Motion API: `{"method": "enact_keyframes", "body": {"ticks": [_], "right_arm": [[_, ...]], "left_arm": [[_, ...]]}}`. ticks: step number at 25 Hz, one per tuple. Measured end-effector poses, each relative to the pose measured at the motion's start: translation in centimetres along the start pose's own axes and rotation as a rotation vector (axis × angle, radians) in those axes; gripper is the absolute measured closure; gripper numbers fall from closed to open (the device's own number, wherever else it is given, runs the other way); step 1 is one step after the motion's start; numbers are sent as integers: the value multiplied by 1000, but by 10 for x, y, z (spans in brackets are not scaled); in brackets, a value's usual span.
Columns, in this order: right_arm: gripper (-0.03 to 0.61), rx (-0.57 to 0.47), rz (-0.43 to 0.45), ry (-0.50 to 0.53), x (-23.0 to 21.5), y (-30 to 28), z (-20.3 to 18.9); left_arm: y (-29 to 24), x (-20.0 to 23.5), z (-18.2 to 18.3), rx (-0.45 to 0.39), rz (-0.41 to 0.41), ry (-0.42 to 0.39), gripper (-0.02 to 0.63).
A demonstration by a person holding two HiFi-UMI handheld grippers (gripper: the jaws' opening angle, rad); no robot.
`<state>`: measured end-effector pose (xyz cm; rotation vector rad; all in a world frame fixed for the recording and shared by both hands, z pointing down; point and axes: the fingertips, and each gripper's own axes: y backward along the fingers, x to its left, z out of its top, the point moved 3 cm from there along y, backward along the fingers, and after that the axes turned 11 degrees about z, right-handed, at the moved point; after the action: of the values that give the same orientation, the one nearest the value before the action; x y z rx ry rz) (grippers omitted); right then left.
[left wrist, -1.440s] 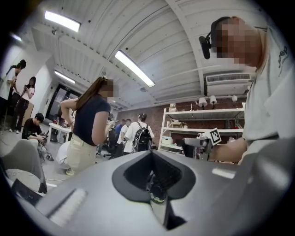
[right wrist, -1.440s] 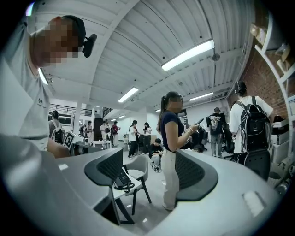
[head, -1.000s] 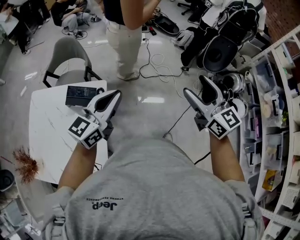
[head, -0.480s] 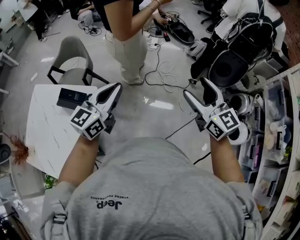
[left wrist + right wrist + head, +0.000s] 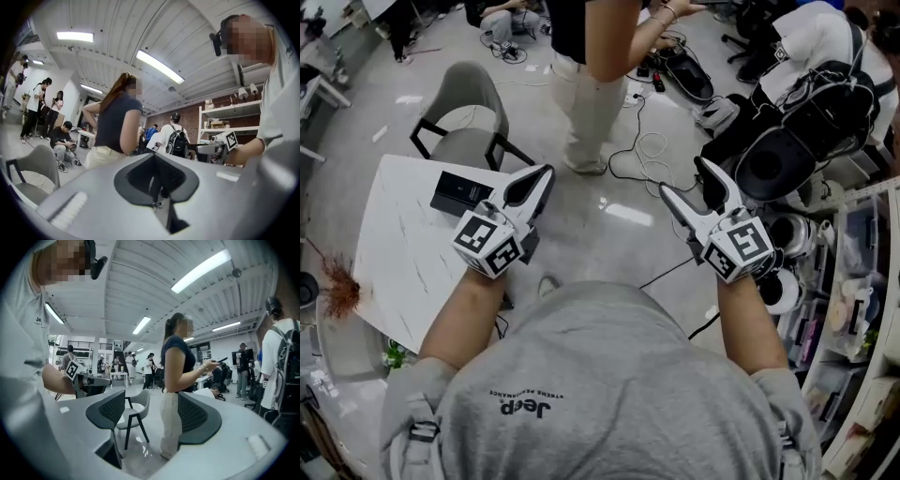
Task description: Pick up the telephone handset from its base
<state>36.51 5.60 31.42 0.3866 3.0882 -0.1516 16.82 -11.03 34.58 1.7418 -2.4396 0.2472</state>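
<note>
A dark telephone set (image 5: 464, 194) lies near the far edge of the white marble table (image 5: 403, 262), at the left of the head view. I cannot make out the handset separately. My left gripper (image 5: 542, 176) is held in the air to the right of the telephone, past the table's edge, with its jaws together and nothing in them. In the left gripper view the left gripper (image 5: 155, 161) points at the room and the telephone is out of view. My right gripper (image 5: 686, 180) hangs over the floor, open and empty. Between the right gripper's (image 5: 152, 416) pads I see a chair and a person.
A grey chair (image 5: 464, 117) stands behind the table. A person (image 5: 600, 84) stands on the floor ahead, with cables (image 5: 652, 145) lying nearby. Black bags and gear (image 5: 806, 122) and shelving (image 5: 862, 281) fill the right side. A reddish dried plant (image 5: 337, 291) sits at the table's left.
The head view has swung, so the table and chair sit further right. The standing person has shifted right. Both grippers stay raised before the body, a little higher in the picture.
</note>
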Motion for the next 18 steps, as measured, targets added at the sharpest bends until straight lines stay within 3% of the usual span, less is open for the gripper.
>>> {"method": "enact_keyframes", "body": {"ticks": [9, 15, 18], "right_arm": [[247, 86, 315, 61, 66, -159, -3], [247, 180, 547, 94, 148, -268, -33], [247, 228, 624, 114, 193, -312, -52]], "left_arm": [[105, 99, 2, -52, 303, 3, 554], [201, 156, -27, -47, 531, 58, 555], [240, 179, -44, -44, 604, 78, 555]]}}
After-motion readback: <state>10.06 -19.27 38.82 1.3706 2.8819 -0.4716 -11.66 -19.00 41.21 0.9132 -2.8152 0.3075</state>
